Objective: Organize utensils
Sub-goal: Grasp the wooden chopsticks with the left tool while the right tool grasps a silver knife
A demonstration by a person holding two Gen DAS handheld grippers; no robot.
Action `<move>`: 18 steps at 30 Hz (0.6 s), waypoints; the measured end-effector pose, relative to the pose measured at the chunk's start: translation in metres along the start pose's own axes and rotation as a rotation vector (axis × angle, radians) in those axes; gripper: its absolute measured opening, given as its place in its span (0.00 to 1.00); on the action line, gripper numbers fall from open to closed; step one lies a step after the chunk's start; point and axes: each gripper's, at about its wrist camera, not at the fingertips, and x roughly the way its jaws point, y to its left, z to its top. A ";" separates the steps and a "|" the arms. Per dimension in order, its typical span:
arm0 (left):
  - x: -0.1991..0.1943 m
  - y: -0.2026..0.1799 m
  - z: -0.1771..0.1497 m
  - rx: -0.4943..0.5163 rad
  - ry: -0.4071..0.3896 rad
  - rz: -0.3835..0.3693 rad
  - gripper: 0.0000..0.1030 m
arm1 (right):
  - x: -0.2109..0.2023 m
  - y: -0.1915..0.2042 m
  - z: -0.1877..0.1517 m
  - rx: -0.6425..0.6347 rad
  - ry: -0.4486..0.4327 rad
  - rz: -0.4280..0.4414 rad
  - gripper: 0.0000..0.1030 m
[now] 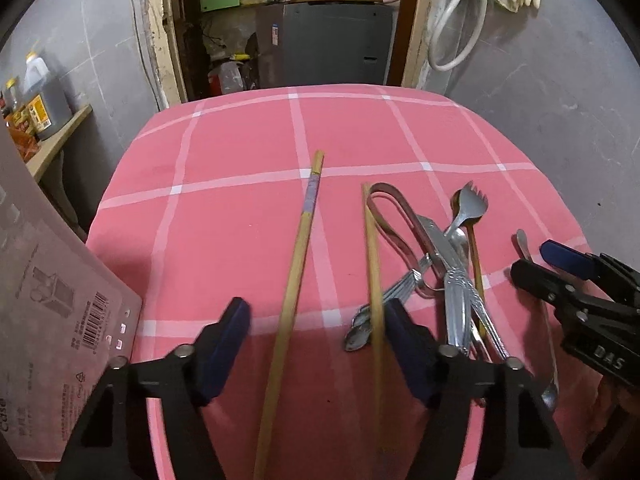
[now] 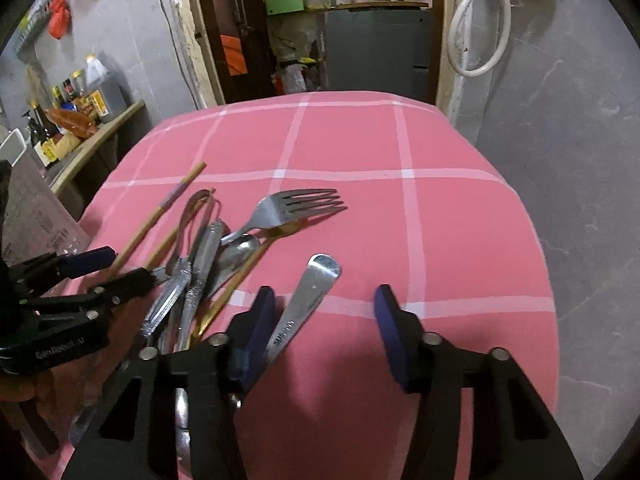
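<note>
On the pink checked tablecloth (image 1: pixel 240 208), two wooden chopsticks lie lengthwise. One chopstick (image 1: pixel 298 260) runs between the fingers of my left gripper (image 1: pixel 316 314), which is open. The other chopstick (image 1: pixel 374 264) lies against the inner side of its right finger. To the right is a heap of metal utensils (image 1: pixel 452 264) with tongs, forks and spoons. My right gripper (image 2: pixel 324 300) is open low over the cloth. A flat steel handle (image 2: pixel 316 284) lies between its fingers, close to the left one. A steel fork (image 2: pixel 296 208) tops the heap (image 2: pixel 200 276) to its left.
A translucent plastic case (image 1: pixel 60 340) with a barcode stands at the table's left edge. A side shelf with bottles (image 2: pixel 80 100) is at far left. Beyond the table's far edge is a doorway with a grey cabinet (image 1: pixel 324 44). Each gripper shows in the other's view (image 1: pixel 532 260) (image 2: pixel 126 266).
</note>
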 end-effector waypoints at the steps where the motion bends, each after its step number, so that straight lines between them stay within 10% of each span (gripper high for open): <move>1: -0.001 0.000 0.001 -0.002 0.007 -0.005 0.53 | -0.002 -0.001 0.000 0.005 0.006 0.000 0.39; 8: -0.004 0.015 0.007 -0.062 0.075 -0.018 0.16 | -0.012 -0.015 0.002 0.047 0.056 0.020 0.25; 18: -0.020 0.019 -0.013 -0.173 0.170 -0.148 0.13 | -0.016 -0.049 -0.012 0.238 0.103 0.143 0.06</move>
